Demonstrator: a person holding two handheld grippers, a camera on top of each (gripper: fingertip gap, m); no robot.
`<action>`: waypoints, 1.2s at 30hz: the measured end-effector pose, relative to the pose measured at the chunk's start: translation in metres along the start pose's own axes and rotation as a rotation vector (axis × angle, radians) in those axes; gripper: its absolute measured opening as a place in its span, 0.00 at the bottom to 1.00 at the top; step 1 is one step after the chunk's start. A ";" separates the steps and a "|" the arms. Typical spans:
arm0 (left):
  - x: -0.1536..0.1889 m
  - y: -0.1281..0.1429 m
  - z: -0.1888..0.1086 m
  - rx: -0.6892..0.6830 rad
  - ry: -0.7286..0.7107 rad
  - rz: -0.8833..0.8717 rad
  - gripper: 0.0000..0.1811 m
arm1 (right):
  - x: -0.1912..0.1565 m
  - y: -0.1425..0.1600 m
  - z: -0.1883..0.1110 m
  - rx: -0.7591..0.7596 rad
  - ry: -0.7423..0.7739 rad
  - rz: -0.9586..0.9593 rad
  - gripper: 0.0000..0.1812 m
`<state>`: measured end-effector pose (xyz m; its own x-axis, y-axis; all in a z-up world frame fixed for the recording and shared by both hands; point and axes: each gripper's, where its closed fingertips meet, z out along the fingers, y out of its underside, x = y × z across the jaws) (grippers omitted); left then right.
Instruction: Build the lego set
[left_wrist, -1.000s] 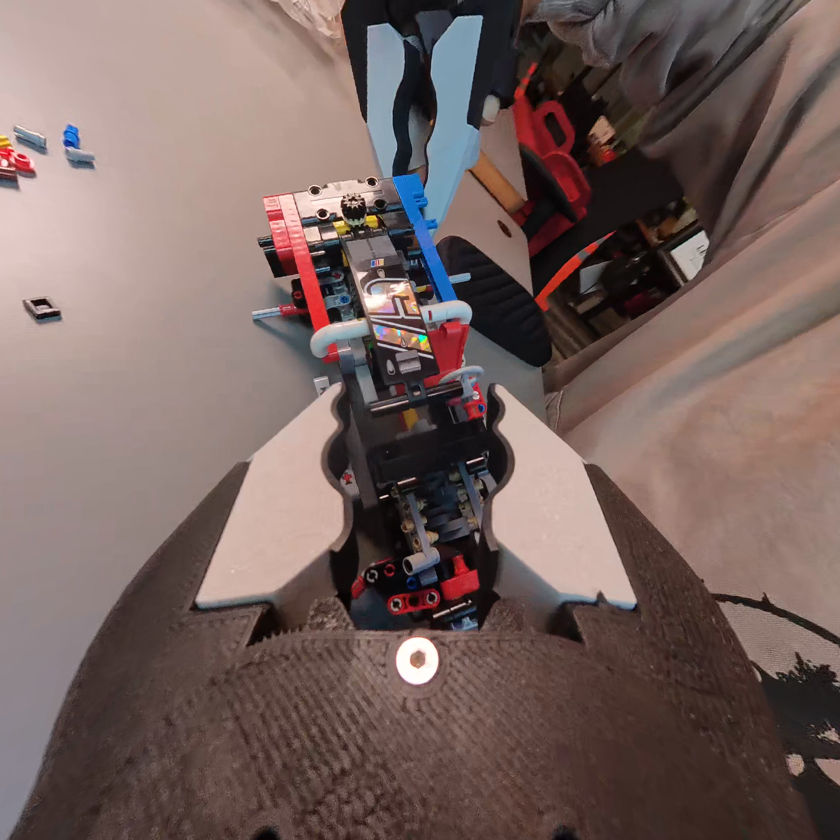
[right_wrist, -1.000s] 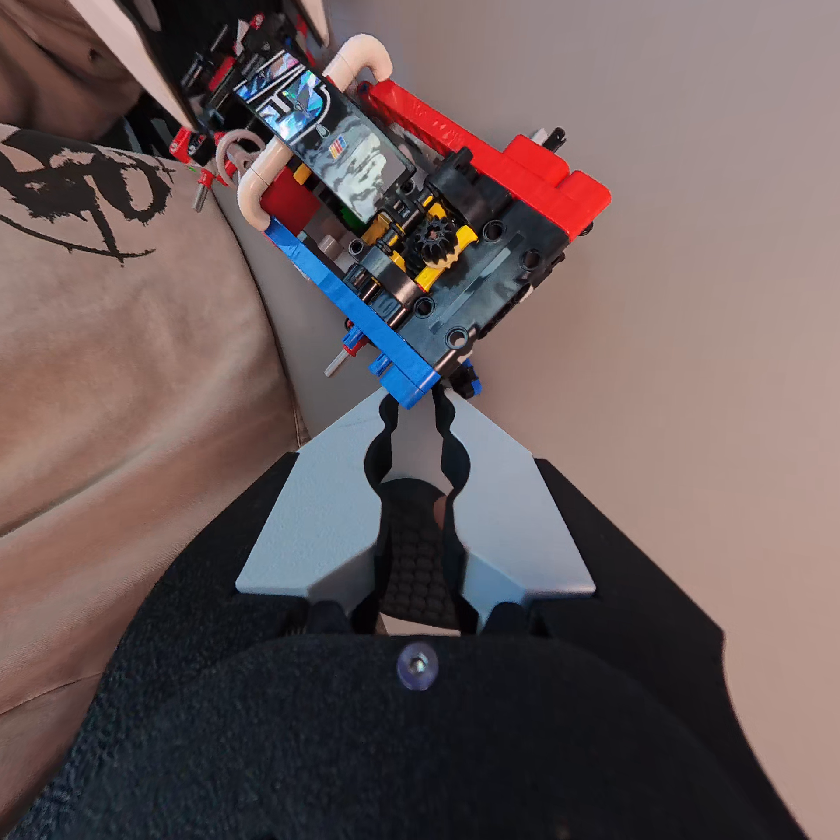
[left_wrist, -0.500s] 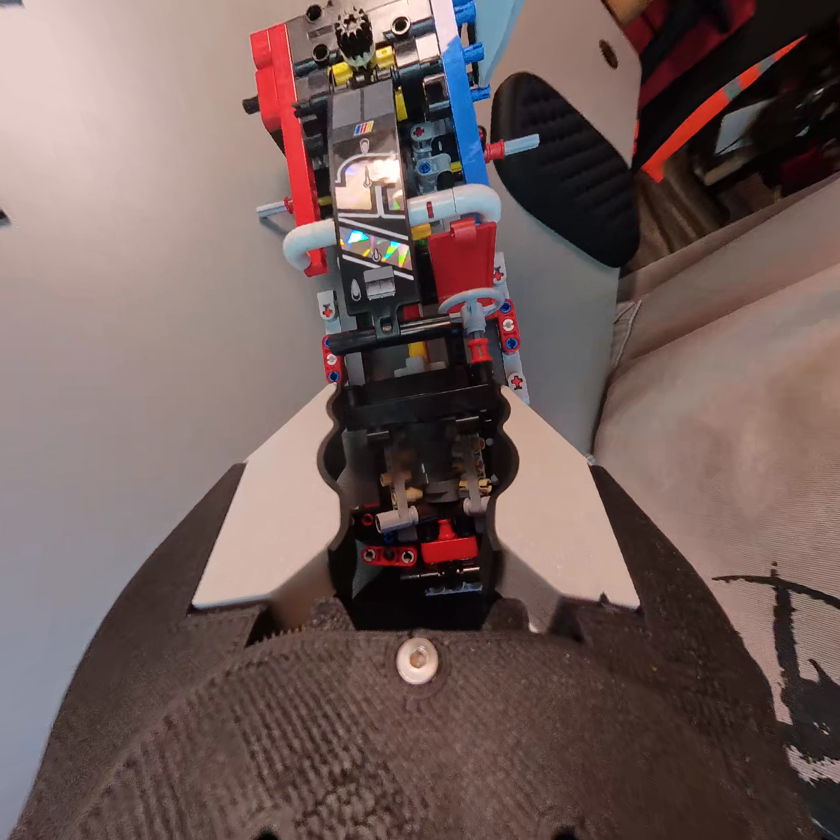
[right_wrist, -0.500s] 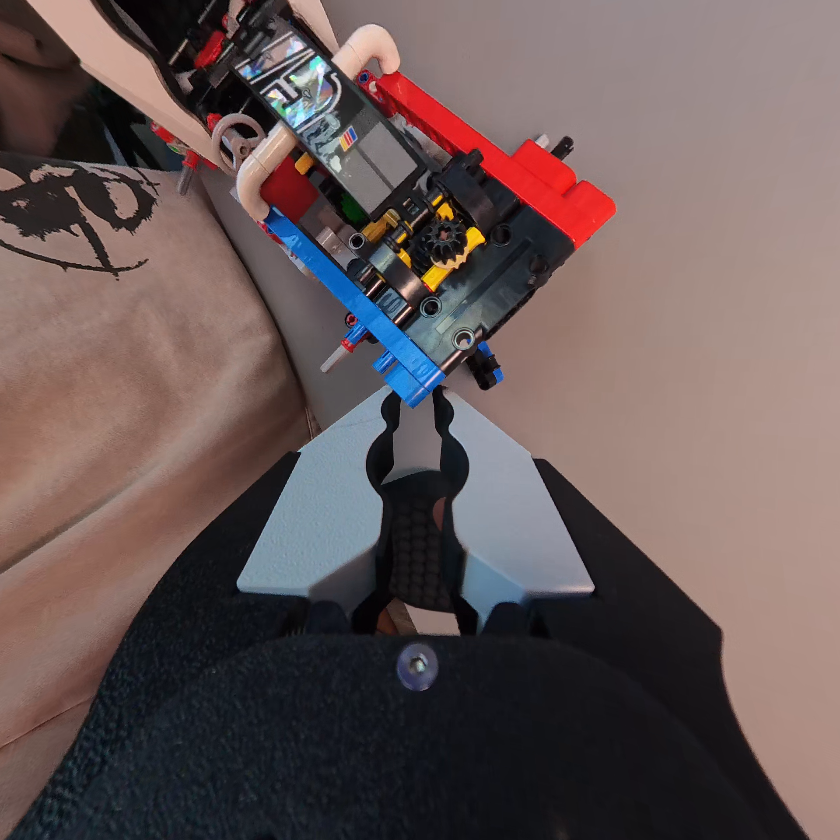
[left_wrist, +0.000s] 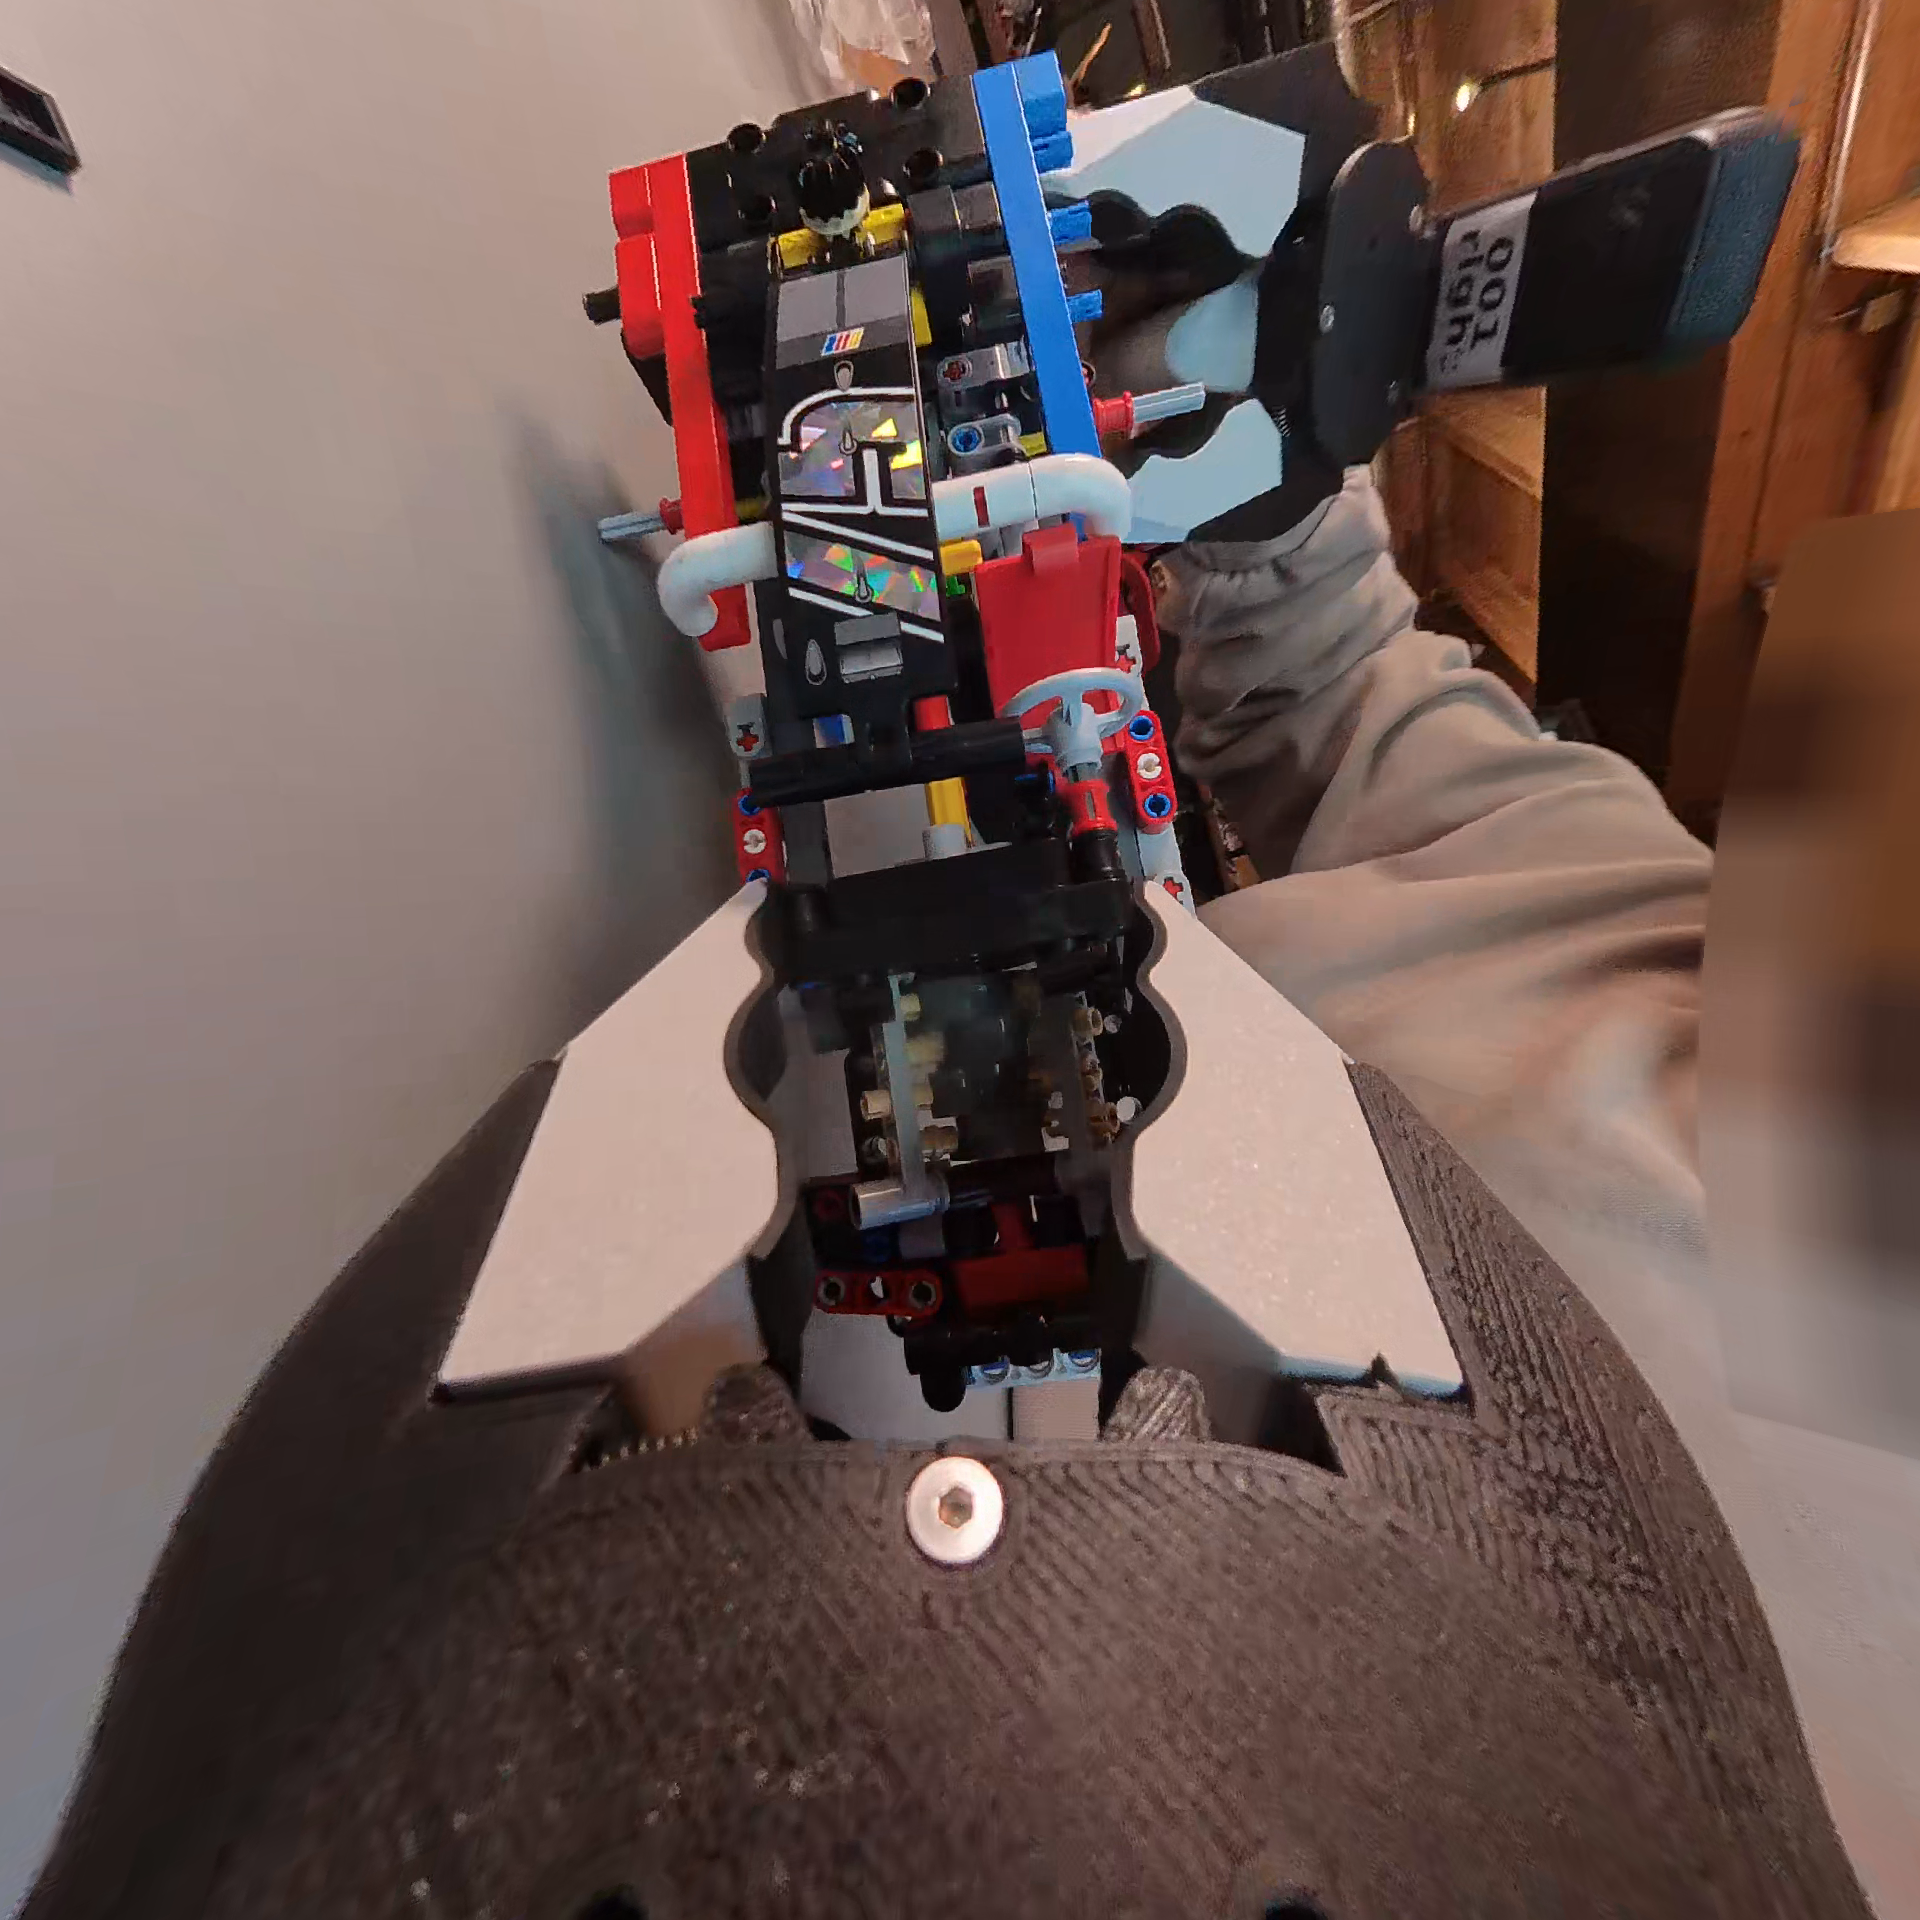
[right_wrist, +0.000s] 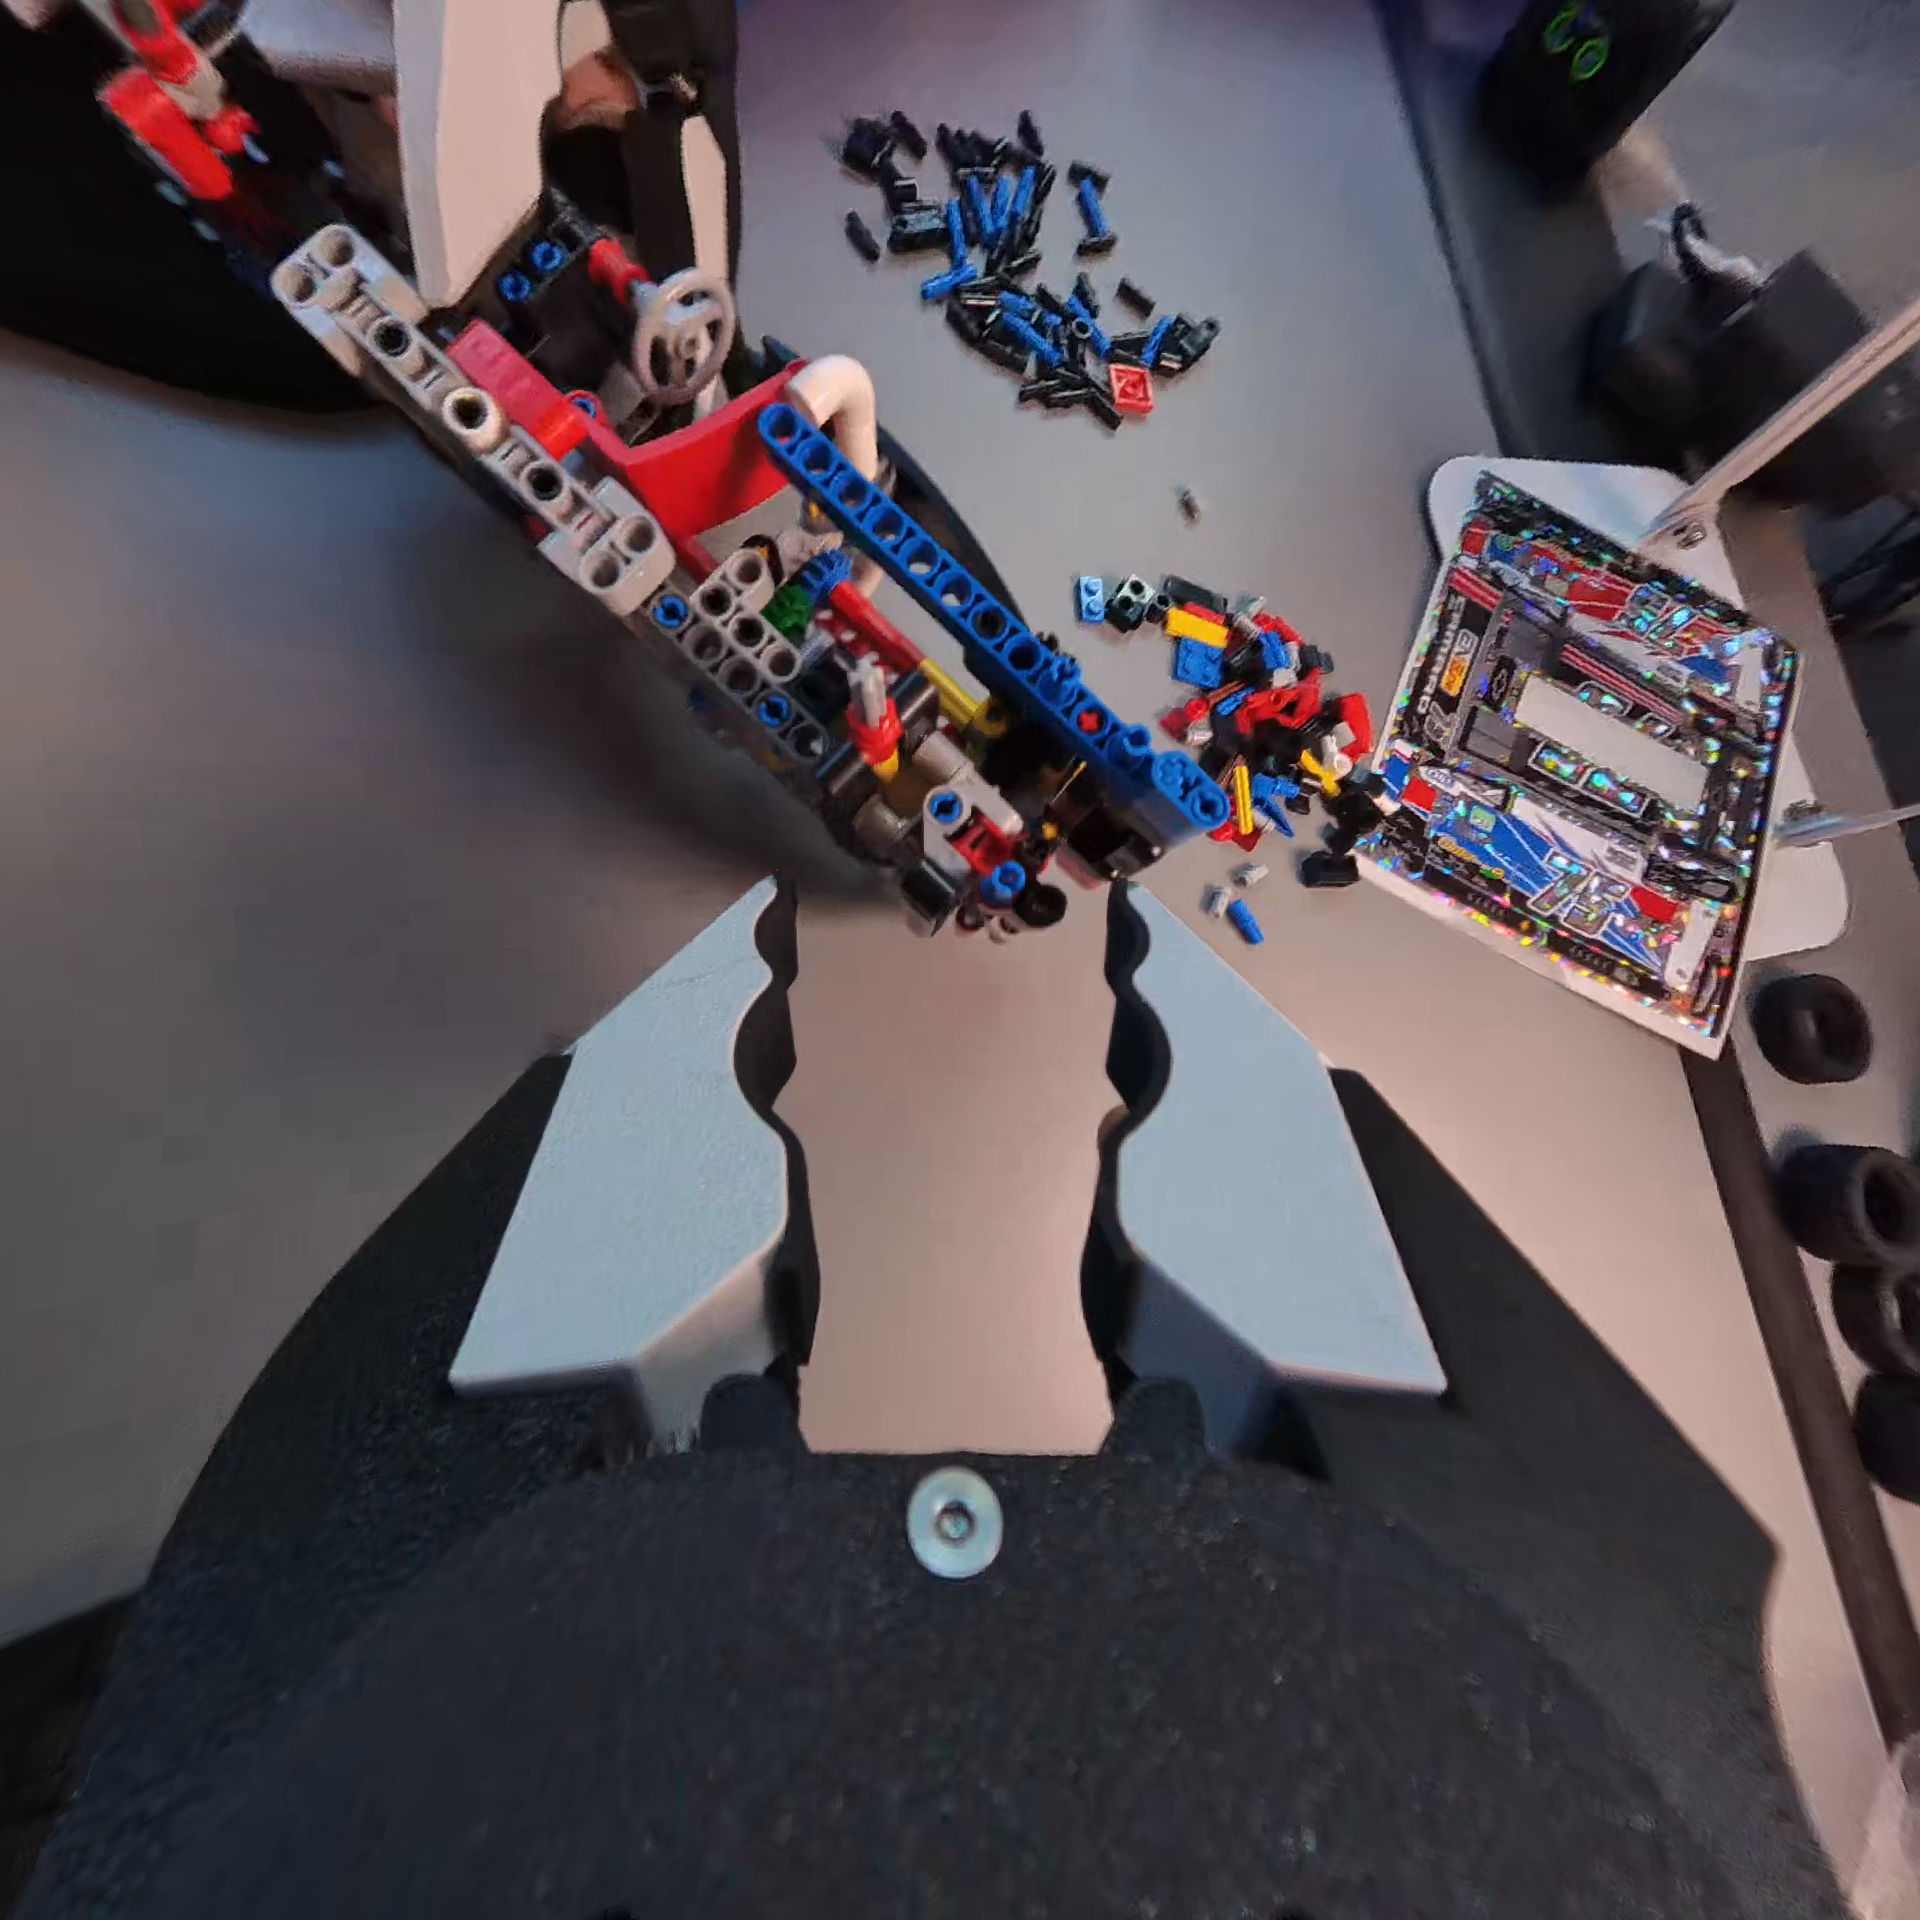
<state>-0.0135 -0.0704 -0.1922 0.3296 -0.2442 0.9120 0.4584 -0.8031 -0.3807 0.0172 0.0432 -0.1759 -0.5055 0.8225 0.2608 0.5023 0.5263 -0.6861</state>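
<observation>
Between the grey fingers at the centre of the left wrist view, the left gripper (left_wrist: 951, 904) is clamping the lego car chassis (left_wrist: 883, 499), lifted off the table (left_wrist: 260, 623). The right gripper (right_wrist: 945, 899) is hanging open just below the chassis's end. With only that one-ended hold, the chassis risks pivoting or shedding pieces.
</observation>
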 end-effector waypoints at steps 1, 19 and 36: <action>0.001 0.001 0.003 0.013 0.008 -0.012 0.35 | 0.000 0.000 0.007 0.006 0.023 0.005 0.27; 0.040 0.070 0.026 -0.062 -0.037 0.236 0.39 | -0.033 -0.019 0.004 -0.081 -0.523 -0.199 0.18; 0.020 -0.025 0.004 -0.084 -0.093 0.867 0.53 | -0.044 -0.025 0.015 -0.192 -0.660 -0.291 0.18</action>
<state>-0.0151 -0.0530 -0.1655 0.6015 -0.7449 0.2886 -0.0462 -0.3931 -0.9183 0.0168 -0.0091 -0.1804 -0.9224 0.3757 -0.0894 0.3672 0.7813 -0.5047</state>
